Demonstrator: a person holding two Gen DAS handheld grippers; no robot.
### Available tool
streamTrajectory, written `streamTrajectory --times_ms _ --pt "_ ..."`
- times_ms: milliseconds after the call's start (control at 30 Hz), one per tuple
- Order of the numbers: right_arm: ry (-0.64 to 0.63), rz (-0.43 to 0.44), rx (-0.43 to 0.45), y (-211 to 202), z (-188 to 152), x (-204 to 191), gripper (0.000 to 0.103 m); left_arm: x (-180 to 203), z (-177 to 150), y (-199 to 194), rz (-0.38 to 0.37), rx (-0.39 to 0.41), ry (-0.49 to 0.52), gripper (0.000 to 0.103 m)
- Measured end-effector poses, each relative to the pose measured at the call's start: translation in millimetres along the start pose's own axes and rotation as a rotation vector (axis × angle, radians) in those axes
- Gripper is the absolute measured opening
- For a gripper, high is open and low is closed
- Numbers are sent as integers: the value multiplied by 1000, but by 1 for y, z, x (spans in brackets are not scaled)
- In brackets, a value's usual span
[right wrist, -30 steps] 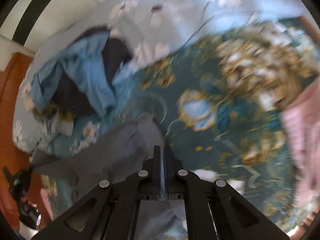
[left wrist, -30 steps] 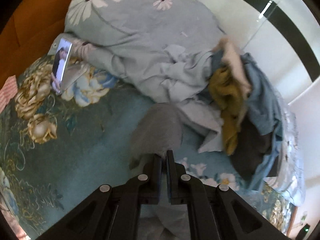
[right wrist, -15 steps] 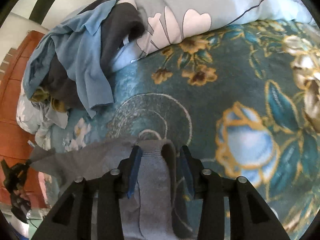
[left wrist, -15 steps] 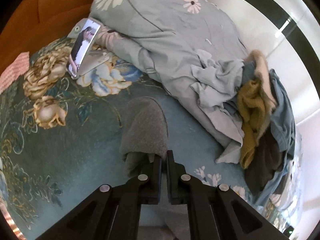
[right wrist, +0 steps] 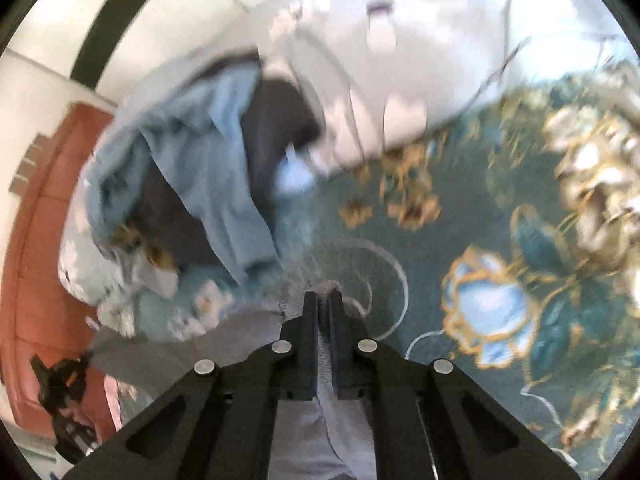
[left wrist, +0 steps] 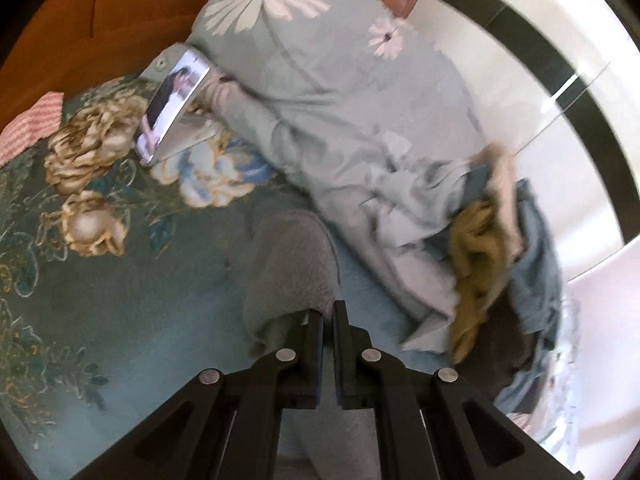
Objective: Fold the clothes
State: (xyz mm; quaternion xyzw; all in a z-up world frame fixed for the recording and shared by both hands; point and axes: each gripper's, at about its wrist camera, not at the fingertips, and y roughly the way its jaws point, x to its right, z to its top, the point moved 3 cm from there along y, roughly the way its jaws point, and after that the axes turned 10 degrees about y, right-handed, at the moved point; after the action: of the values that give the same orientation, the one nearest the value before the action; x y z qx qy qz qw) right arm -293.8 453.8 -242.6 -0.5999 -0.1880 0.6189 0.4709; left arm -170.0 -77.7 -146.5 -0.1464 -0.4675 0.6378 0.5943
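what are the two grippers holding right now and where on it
Both are shut on the grey garment: the left gripper pinches a bunched edge, the right gripper another edge. Which part of the garment cannot be told.

Floral bed (left wrist: pixel 120 288), duvet (left wrist: pixel 340 92), clothes pile (left wrist: pixel 500 248)

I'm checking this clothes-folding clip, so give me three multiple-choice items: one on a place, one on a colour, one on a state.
1. Where does the phone stand?
A. against the floral duvet
B. on the clothes pile
C. on the floor

2. What colour is the garment in the left gripper?
A. mustard
B. grey
C. pink

3. How is the right gripper?
A. wide open
B. shut on the garment
C. out of view

Answers: 1 A, it leans at the duvet's edge; 2 B, grey fabric between the fingers; 3 B, grey cloth sits pinched between them.
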Motion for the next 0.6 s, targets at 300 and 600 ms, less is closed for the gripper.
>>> streamTrajectory --times_ms 300,600 --pt "45 -274 102 -12 23 54 3 25 -36 75 -52 -217 34 5" --pt "86 -476 119 11 18 61 3 14 -52 69 -186 -374 48 19"
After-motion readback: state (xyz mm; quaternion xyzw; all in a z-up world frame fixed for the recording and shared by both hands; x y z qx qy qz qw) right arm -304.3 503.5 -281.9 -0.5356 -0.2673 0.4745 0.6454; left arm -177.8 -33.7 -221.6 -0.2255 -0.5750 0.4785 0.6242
